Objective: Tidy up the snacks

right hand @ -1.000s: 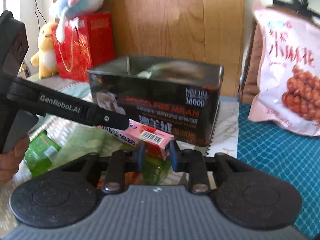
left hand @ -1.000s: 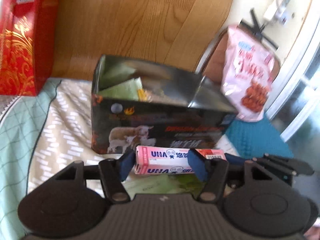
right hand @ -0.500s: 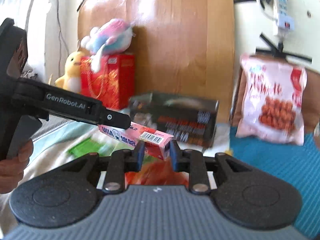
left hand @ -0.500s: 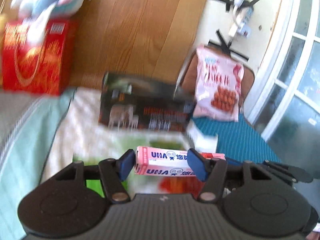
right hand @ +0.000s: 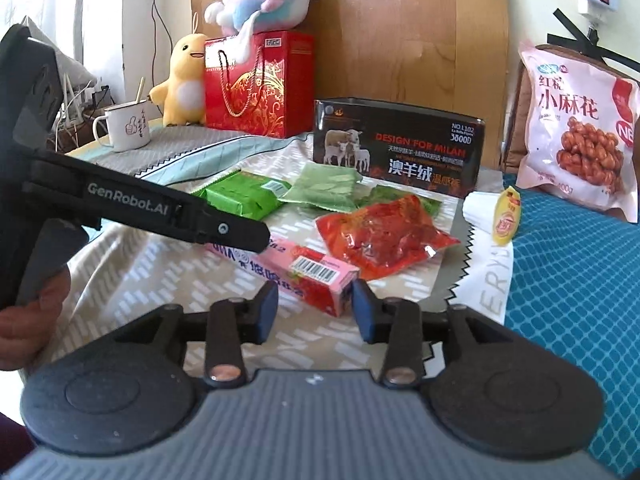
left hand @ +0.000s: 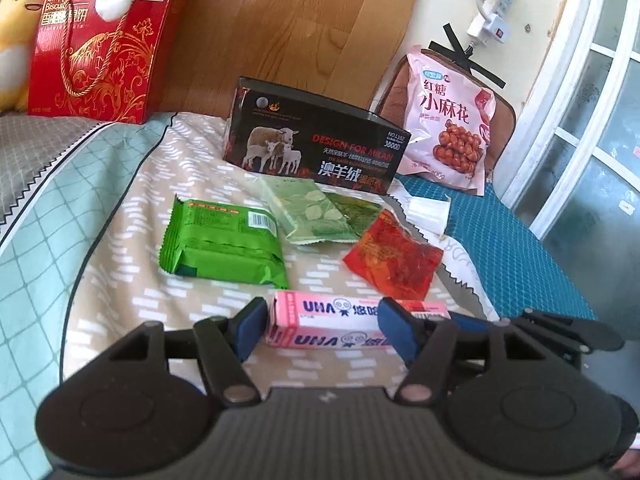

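A pink UHA candy box lies low over the patterned bedspread, between both grippers. My left gripper straddles it. Its jaws are opening: the left pad stands a sliver off the box's end, and the right pad sits in front of the box. In the right wrist view the barcode end of the pink box lies between the opening jaws of my right gripper, with a clear gap at the left pad. One of the left gripper's fingers crosses above the box. The open black tin stands further back.
A green packet, a pale green packet and a red packet lie before the tin. A pink snack bag leans at the right, over a blue mat. A red gift box, plush toys and a mug stand at the left.
Both grippers drew back from the black tin with the pink box, which sank towards the bedspread. The right jaws spread off the box's end and the left jaws widened slightly.
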